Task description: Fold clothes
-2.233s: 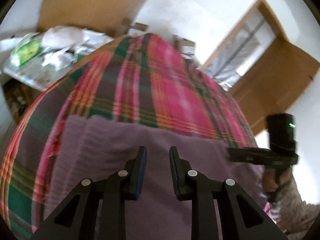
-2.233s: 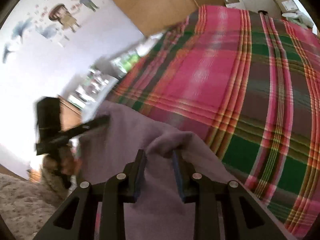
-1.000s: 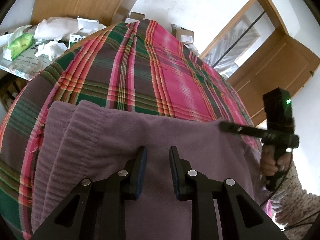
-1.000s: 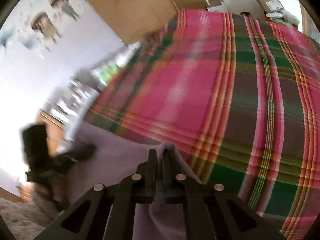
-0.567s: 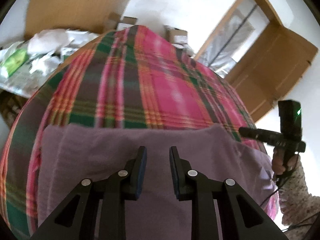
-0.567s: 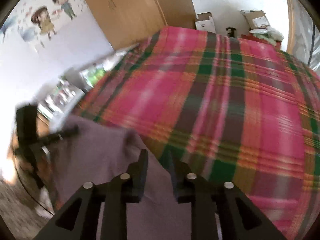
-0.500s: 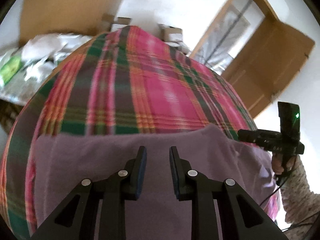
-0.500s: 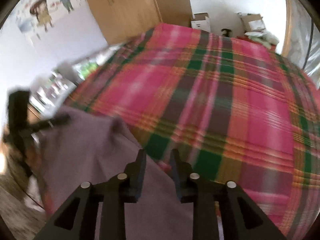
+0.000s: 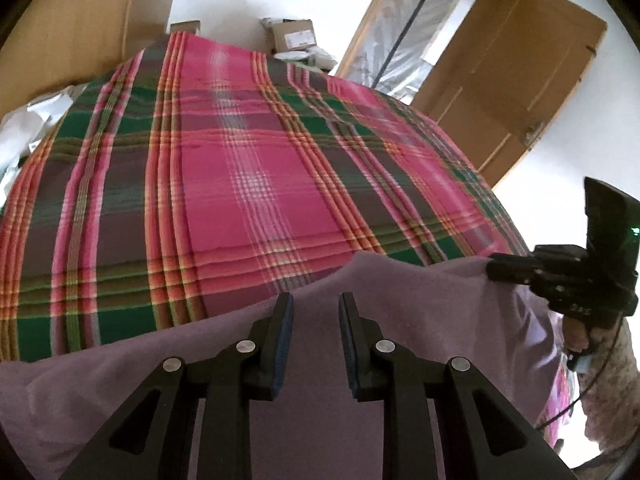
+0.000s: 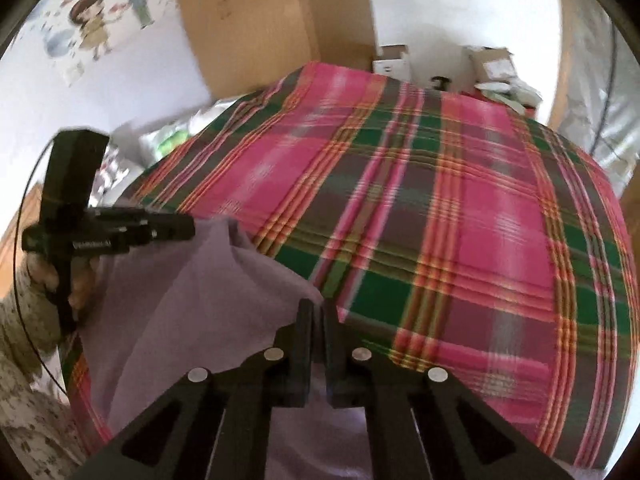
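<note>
While the purple garment (image 9: 304, 392) lies on the plaid bedspread (image 9: 248, 184), the left gripper (image 9: 314, 336) hangs parted above it, the right gripper (image 10: 316, 336) pinches its edge; cardboard boxes (image 9: 292, 36) and wooden door (image 9: 516, 68) behind.

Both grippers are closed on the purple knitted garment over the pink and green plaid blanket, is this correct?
Not quite. Only the right gripper is closed on the purple knitted garment; the left wrist view shows the left gripper open above it. The pink and green plaid blanket is indeed underneath.
</note>
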### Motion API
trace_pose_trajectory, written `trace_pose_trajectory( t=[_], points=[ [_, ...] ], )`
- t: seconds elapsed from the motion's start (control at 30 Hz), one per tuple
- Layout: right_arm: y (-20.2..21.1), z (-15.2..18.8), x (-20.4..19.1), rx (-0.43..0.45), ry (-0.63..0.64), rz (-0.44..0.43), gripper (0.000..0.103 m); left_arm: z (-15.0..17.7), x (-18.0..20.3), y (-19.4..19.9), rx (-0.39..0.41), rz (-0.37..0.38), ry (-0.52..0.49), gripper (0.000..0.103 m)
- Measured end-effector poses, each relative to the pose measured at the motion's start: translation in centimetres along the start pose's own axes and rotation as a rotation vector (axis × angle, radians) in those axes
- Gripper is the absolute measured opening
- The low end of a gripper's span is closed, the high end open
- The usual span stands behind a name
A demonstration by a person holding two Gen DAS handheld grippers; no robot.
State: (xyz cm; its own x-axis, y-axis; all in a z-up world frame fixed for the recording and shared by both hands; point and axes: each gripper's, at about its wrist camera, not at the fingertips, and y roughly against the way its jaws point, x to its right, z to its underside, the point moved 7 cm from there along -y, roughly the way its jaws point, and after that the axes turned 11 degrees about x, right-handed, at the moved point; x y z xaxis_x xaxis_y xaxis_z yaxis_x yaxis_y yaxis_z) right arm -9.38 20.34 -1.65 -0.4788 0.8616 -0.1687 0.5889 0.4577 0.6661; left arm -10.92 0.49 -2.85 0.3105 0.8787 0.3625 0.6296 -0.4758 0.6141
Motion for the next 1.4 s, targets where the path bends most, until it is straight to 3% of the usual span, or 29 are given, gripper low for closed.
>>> trace_pose_trajectory(
  t=[0.23,0.33,0.43,0.57,0.7,0.83,1.03,1.13,1.23,1.33,1.4],
  points=[
    [-1.8,1.6,1.2,-0.049,-0.062,0.035,0.006,0.0,-0.1,-0.2,0.009,-0.012,-0.018,0.024],
    [-0.7,1.3,1.6,-0.026,-0.092,0.024,0.008,-0.3,0.1,-0.2,0.017,-0.027,-0.006,0.024],
    [1.7,1.3,3.1,0.033,-0.139,0.056,0.016,-0.6,0.7,0.3,0.037,-0.009,-0.003,0.024],
    [5.1,2.8,6.8,0.071,-0.224,0.175,0.028,-0.6,1.9,1.1,0.054,0.040,-0.001,0.024],
    [9.2,6.3,11.1,0.089,-0.333,0.369,0.036,0.1,2.5,1.0,0.038,0.072,0.002,0.024],
    [12.9,9.6,15.1,0.122,-0.456,0.517,0.039,1.2,2.2,0.2,-0.002,0.059,0.012,0.024],
    [16.7,13.1,19.9,0.162,-0.577,0.715,0.042,1.5,2.1,0.0,-0.001,0.048,0.023,0.024],
    [17.6,14.9,21.9,0.185,-0.694,0.690,0.050,1.7,2.1,-0.2,-0.004,0.039,0.025,0.024],
    [18.0,15.6,22.6,0.214,-0.746,0.632,0.051,1.8,2.0,-0.1,0.000,0.036,0.023,0.024],
    [18.3,15.9,22.4,0.229,-0.747,0.619,0.045,1.7,1.9,-0.2,0.005,0.042,0.046,0.024],
    [18.5,15.9,22.2,0.239,-0.740,0.625,0.035,1.8,1.9,-0.1,0.008,0.038,0.046,0.024]
  ],
)
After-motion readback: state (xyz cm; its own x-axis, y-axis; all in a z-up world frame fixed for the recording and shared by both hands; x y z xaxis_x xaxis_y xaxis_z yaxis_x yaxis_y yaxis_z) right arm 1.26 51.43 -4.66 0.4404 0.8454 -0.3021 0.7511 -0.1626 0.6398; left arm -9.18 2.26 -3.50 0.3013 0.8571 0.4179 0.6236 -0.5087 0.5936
